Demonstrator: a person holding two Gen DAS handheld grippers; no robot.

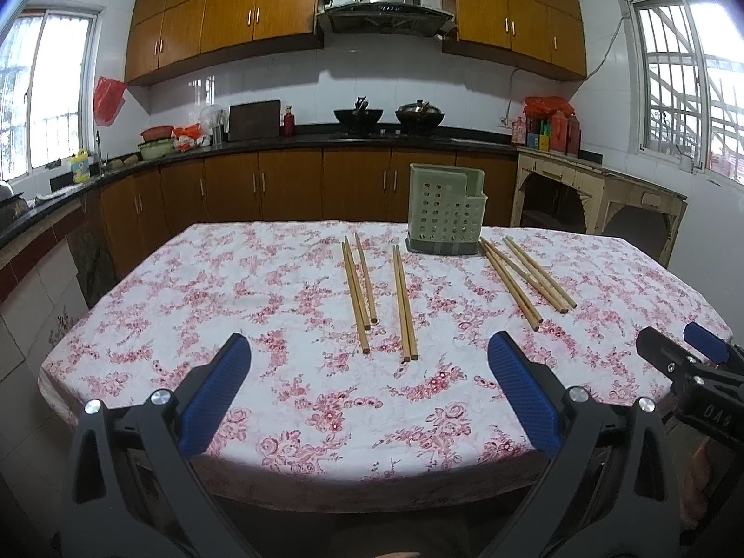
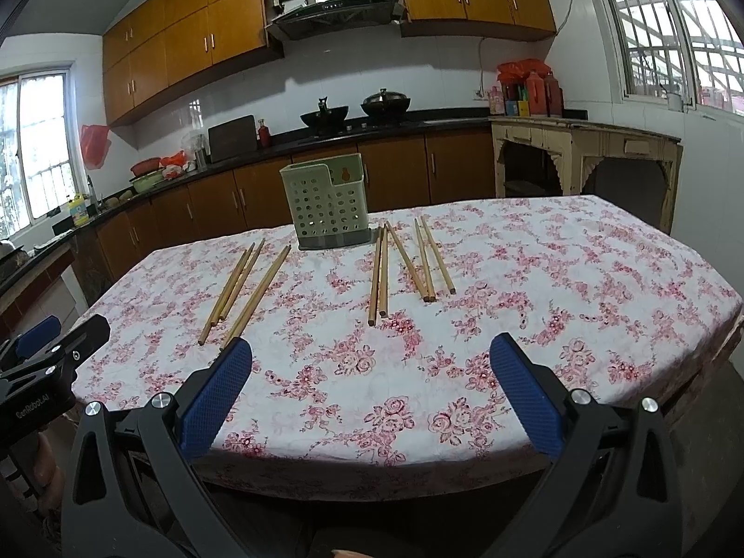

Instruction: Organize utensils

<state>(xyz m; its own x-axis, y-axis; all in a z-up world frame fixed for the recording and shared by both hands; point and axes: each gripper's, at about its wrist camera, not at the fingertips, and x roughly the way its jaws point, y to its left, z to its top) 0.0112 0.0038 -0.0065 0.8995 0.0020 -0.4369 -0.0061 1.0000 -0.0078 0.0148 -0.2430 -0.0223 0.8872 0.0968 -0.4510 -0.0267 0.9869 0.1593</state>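
Both grippers hang over the near edge of a table under a floral tablecloth point(image 1: 232, 279), holding nothing. The left gripper point(image 1: 369, 388) has its blue-padded fingers spread wide; the right gripper point(image 2: 371, 388) is likewise spread wide.

A pale green perforated utensil holder point(image 1: 446, 209) stands upright on a dark base at the far side of the table.

Wooden chopsticks lie flat on the cloth in two groups. The left group point(image 1: 379, 295), five sticks, lies just left of the holder, pointing roughly toward the grippers. The right group point(image 1: 528, 276), five or six sticks, lies just right of the holder, partly crossed. Neither group touches a gripper.

Behind stand kitchen cabinets point(image 1: 288, 186) and a range hood point(image 1: 386, 4).
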